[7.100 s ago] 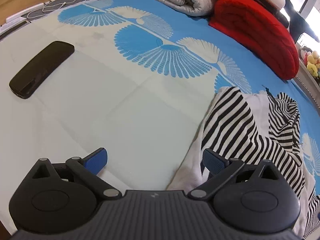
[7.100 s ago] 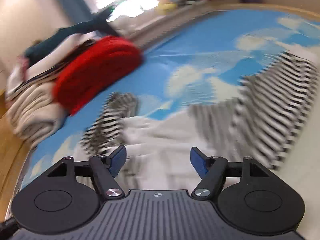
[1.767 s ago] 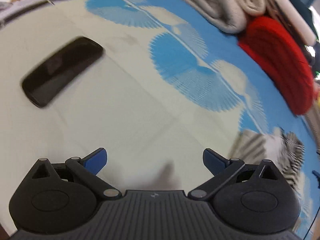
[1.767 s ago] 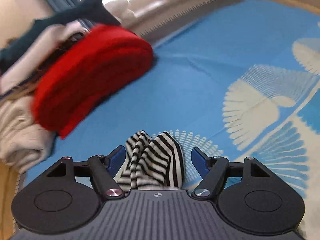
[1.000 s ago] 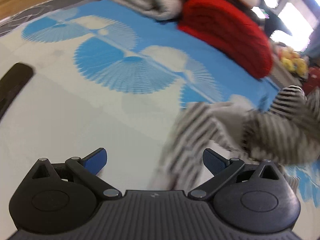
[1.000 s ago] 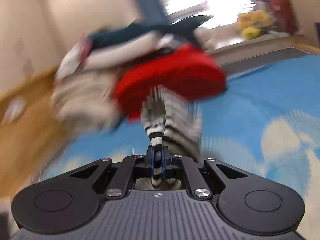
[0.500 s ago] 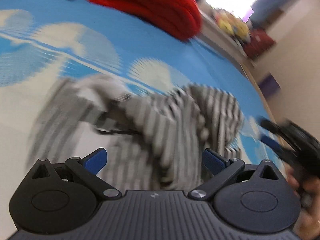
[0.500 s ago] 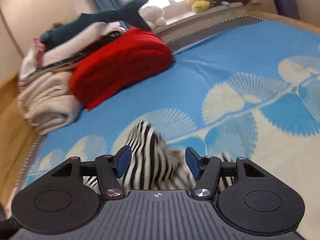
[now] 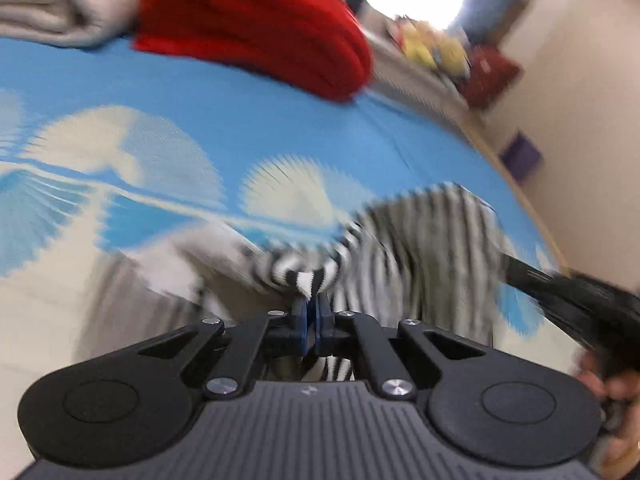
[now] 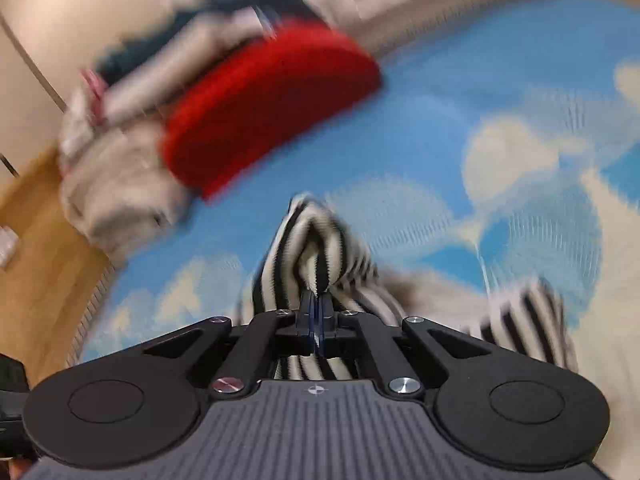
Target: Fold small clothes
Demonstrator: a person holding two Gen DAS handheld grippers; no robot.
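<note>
Black-and-white striped garment (image 9: 420, 236), red blanket (image 9: 256, 20), blue fan-patterned bedspread (image 9: 240, 120).

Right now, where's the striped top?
The striped top is on the blue bedspread, pinched by both the left gripper and right gripper, nearer than the red blanket.

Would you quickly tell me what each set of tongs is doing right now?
Left tongs: closed on the striped garment.
Right tongs: closed on the same striped garment.
</note>
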